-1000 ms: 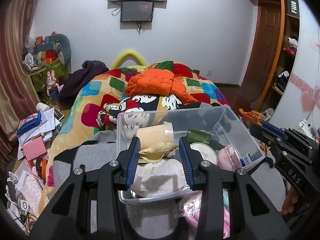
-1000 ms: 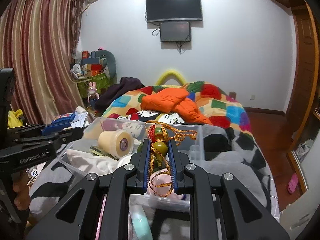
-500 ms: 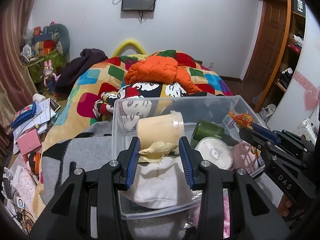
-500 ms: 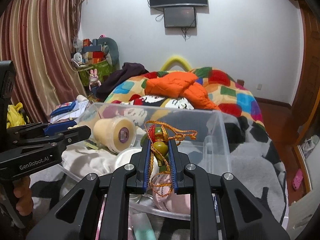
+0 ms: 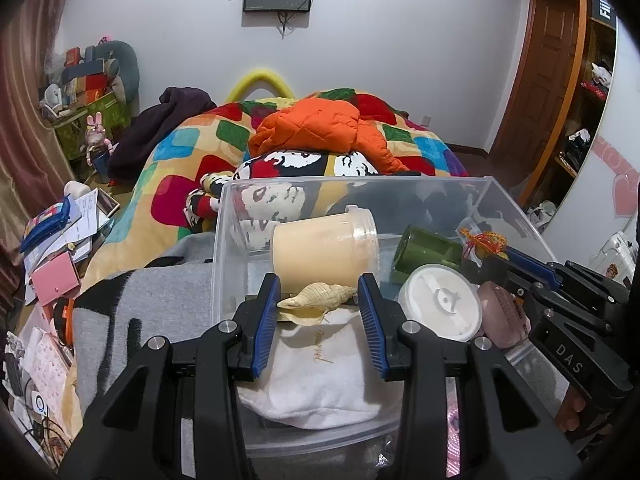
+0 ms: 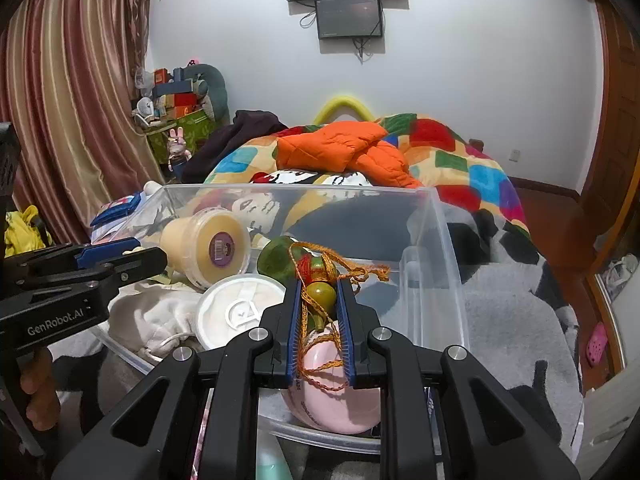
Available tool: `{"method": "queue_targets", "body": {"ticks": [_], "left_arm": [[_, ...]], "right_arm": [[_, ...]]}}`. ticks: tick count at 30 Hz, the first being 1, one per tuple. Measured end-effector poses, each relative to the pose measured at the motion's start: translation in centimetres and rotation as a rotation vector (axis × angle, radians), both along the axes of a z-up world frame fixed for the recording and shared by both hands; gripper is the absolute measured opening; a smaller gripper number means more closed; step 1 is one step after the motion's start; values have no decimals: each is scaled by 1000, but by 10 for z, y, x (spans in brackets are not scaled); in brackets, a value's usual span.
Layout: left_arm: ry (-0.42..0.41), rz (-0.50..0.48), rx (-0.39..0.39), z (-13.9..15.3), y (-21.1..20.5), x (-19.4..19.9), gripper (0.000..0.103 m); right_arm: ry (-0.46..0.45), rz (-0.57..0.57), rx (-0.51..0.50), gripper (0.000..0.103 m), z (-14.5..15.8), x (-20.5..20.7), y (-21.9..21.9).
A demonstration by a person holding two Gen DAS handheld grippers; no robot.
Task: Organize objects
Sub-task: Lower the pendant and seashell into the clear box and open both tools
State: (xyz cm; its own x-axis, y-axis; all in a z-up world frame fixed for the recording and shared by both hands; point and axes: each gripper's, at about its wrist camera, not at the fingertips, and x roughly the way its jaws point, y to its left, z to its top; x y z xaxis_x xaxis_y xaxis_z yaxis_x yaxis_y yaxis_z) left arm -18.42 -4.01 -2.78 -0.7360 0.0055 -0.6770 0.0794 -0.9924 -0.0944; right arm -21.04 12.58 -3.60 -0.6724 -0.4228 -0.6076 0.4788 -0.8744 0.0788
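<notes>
- Two claws over the bin [image 5: 224, 240], both loaded for drop-in.
- L claw [image 5: 320, 306]: half-open span, pinching shell [image 5: 318, 298] end to end, above white bag [image 5: 316, 376].
- R claw [image 6: 320, 300]: nearly closed on gourd charm [image 6: 320, 294], tassel dangling; pink pouch [image 6: 336, 400] right below.

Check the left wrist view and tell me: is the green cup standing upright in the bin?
No, the green cup lies on its side in the clear bin.
</notes>
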Motion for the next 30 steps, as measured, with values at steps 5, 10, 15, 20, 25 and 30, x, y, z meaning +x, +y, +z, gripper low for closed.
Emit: {"method": "queue_targets", "body": {"ticks": [5,10,15,20,25,30], "left_arm": [[-6,-8,-4,-1,2,-2,40],[-9,-13,-4,-2,3,0,40],[-13,-19,5,-1,3,4,40],[-12,-20,6,0,4,6,44],[5,-20,2,5,6,13,53],[26,-12,3,14,7,23,54]], "right_arm": [[1,-4,9,16,-2,-1,0],[-4,-10,23,16,-3,-1,-2],[-15,-10,29,19,-2,0,-3],[-3,-5,47,29,0,7,-4],[7,-7,48,33,6,12,-2],[29,-24,38,45,13,19,4]]}}
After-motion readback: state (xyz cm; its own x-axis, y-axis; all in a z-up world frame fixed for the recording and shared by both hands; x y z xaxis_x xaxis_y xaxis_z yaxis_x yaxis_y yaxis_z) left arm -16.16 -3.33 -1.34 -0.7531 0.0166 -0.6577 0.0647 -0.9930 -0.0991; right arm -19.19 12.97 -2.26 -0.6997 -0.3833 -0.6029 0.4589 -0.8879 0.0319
